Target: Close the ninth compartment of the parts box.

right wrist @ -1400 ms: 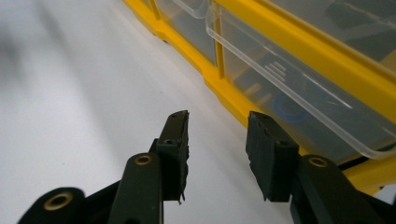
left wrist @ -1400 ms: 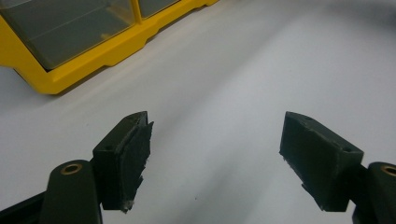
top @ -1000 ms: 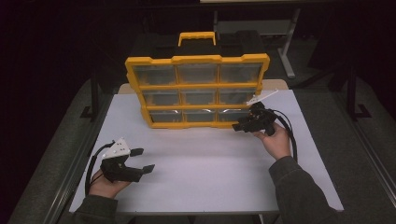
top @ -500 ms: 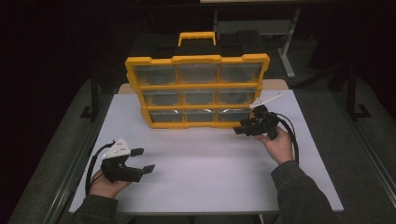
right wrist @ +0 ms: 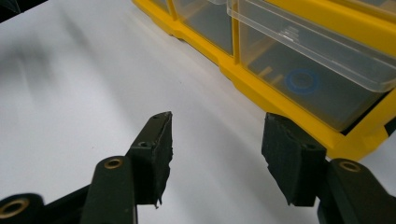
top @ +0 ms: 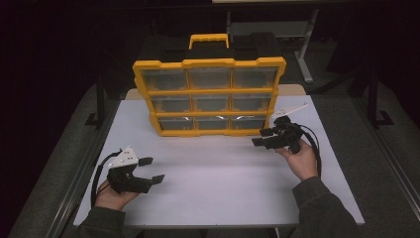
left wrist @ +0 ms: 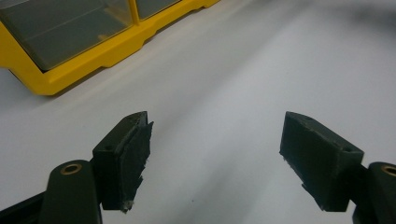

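Plainly, there is a lot of bare white table (top: 223, 183) in front of the person, running from the near edge up to the yellow drawer cabinet (top: 210, 96) that stands upright toward the far side, its nine clear drawers facing the person. The left gripper (top: 151, 170) hovers near the front left corner of the table, well apart from the cabinet, jaws spread wide with nothing between them. The right gripper (top: 263, 137) sits just beside the cabinet's lower right corner, jaws also spread and empty, with open tabletop below and to its left. In the right gripper view, the bottom drawer (right wrist: 299, 79) has see-through plastic walls and a blue ring (right wrist: 302, 81) inside it. A black-and-yellow handle (top: 208, 39) tops the cabinet.
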### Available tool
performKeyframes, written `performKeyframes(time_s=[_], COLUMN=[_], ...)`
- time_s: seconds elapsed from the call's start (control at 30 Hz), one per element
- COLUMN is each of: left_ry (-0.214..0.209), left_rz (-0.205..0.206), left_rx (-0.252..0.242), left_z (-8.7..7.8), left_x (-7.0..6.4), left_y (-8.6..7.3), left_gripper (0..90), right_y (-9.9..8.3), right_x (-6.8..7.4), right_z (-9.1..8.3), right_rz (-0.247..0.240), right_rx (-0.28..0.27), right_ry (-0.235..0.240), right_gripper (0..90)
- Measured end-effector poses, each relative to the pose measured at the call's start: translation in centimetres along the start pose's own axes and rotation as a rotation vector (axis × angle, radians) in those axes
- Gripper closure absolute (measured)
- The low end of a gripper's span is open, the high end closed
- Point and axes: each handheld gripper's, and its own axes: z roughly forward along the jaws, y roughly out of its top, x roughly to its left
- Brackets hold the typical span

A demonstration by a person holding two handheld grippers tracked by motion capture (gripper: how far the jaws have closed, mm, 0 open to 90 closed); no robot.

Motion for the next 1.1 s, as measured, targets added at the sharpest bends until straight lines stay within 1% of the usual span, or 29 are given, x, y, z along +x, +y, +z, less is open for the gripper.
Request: performKeyframes(time_s=[0.07,0.13,0.27,0.3,0.33,0.4,0.5,0.6,0.63,0.73,0.8,0.87,0.9,0.97,1.0,1.03,1.1], left_ry=[-0.001,-0.003,-0.002,0.0,0.001,0.001,0.004,0.003,0.001,0.003,0.004,0.004,0.003,0.005,0.005,0.006,0.006], left_rz=[-0.006,-0.008,-0.011,-0.011,-0.01,-0.012,-0.01,-0.019,-0.027,-0.022,-0.032,-0.03,-0.03,-0.025,-0.026,-0.031,-0.027], left_rx=[-0.004,-0.004,-0.012,-0.013,-0.013,-0.012,-0.013,-0.018,-0.021,-0.011,-0.014,-0.013,-0.013,-0.01,-0.011,-0.01,-0.008], left_z=[0.0,0.0,0.0,0.0,-0.1,-0.1,-0.2,-0.2,-0.2,-0.4,-0.4,-0.5,-0.5,-0.6,-0.6,-0.6,-0.7], left_x=[0.0,0.1,0.1,0.1,0.1,0.1,0.2,0.2,0.1,0.3,0.3,0.4,0.4,0.4,0.4,0.4,0.5], left_y=[0.0,0.0,0.0,0.0,0.0,0.0,0.0,-0.1,-0.1,-0.1,-0.1,-0.1,-0.1,-0.2,-0.2,-0.2,-0.3], left_gripper=[24.0,23.9,23.8,23.8,23.7,23.5,23.3,23.0,23.0,23.0,22.8,22.7,22.7,22.7,22.7,22.7,22.5], right_y=[-0.2,-0.4,-0.8,-0.9,-1.0,-1.3,-1.7,-2.0,-2.1,-2.5,-2.8,-3.1,-3.2,-3.5,-3.6,-3.8,-4.0], right_x=[0.2,0.2,0.5,0.4,0.6,0.7,0.8,1.0,1.1,1.4,1.5,1.4,1.4,1.5,1.6,1.5,1.5], right_z=[-0.2,-0.4,-0.9,-1.0,-1.1,-1.3,-1.7,-2.0,-2.1,-2.1,-2.1,-2.1,-2.1,-2.2,-2.3,-2.3,-2.4], right_rz=[0.008,-0.005,0.003,-0.006,0.003,-0.003,-0.004,-0.007,-0.011,-0.015,-0.007,-0.001,-0.009,-0.009,0.002,-0.014,0.002], right_rx=[0.001,-0.003,-0.01,-0.015,-0.017,-0.026,-0.024,-0.038,-0.039,-0.034,-0.029,-0.019,-0.03,-0.032,-0.029,-0.034,-0.035], right_ry=[-0.002,-0.008,-0.009,-0.01,-0.008,-0.008,-0.014,-0.016,-0.023,-0.034,-0.039,-0.042,-0.046,-0.044,-0.046,-0.049,-0.05], right_gripper=[40.0,39.6,37.2,36.5,35.7,34.5,33.0,32.0,31.3,29.9,28.5,27.1,27.3,27.0,26.8,26.6,26.0])
